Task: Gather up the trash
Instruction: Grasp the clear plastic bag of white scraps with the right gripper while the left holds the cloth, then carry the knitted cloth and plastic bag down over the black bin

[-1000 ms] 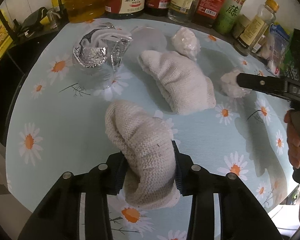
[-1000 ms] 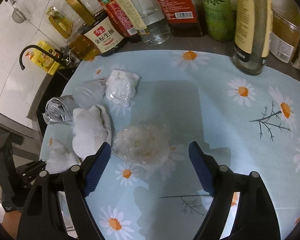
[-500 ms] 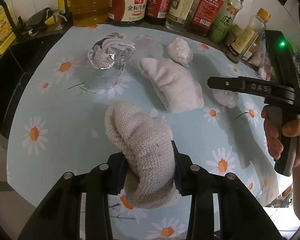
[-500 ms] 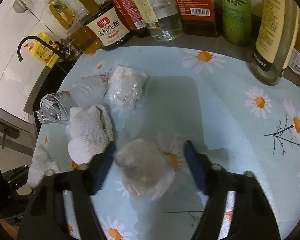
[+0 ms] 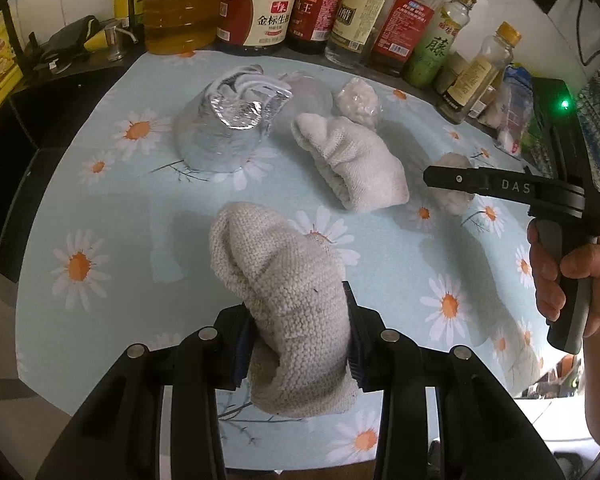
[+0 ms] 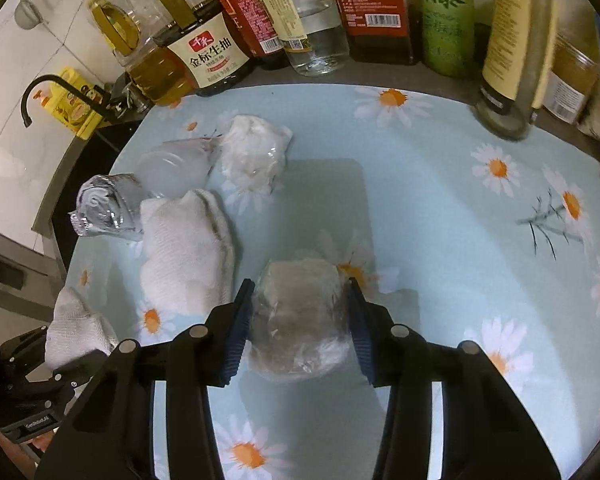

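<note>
Pale-blue daisy-print tablecloth (image 5: pixel 112 216); off-white knit rag (image 5: pixel 296 304); silver foil (image 5: pixel 228 120).

The left gripper (image 5: pixel 296 344) has black angular fingers with round silver screws on top and blue ribbed pads inside. The right gripper (image 6: pixel 300 336) is built the same way: black arms, silver screws, blue ribbed pads. Seen from the side, it has a black bar with the white letters "DAS", a grey handle, and a small green light. The hand (image 5: pixel 568 280) on this handle wears no glove.
</note>
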Demonstrator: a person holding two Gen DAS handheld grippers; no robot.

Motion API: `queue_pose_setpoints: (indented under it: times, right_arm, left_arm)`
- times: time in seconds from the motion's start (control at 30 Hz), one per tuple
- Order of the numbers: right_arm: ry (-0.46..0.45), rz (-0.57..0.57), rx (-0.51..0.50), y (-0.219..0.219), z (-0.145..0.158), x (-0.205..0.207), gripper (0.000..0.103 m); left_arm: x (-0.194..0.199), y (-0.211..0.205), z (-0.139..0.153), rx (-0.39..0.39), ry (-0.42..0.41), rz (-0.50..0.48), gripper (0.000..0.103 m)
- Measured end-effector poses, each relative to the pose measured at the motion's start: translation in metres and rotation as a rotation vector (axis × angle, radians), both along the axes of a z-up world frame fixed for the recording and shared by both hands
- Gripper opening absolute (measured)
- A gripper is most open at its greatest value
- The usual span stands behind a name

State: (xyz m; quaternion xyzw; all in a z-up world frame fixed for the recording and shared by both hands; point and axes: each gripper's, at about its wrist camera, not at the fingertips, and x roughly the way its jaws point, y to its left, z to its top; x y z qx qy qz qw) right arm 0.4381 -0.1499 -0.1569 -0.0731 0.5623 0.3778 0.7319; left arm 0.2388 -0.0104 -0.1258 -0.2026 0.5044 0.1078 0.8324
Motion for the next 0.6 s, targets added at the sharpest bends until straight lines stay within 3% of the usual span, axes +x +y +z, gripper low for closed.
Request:
queue_pose_setpoints:
  times: [0.47, 0.6]
  right_arm:
    - [-0.03, -0.111, 0.025, 0.006, 0.04, -0.086, 0.046]
    - [0.047, -0.141, 0.058, 0.003, 0.036, -0.114, 0.046]
  left_arm:
    - [-0.057, 0.033, 0.009, -0.048, -0.066, -0.116, 0.036]
    - [-0.07, 0.042, 0.001, -0.074, -0.067, -0.14, 0.036]
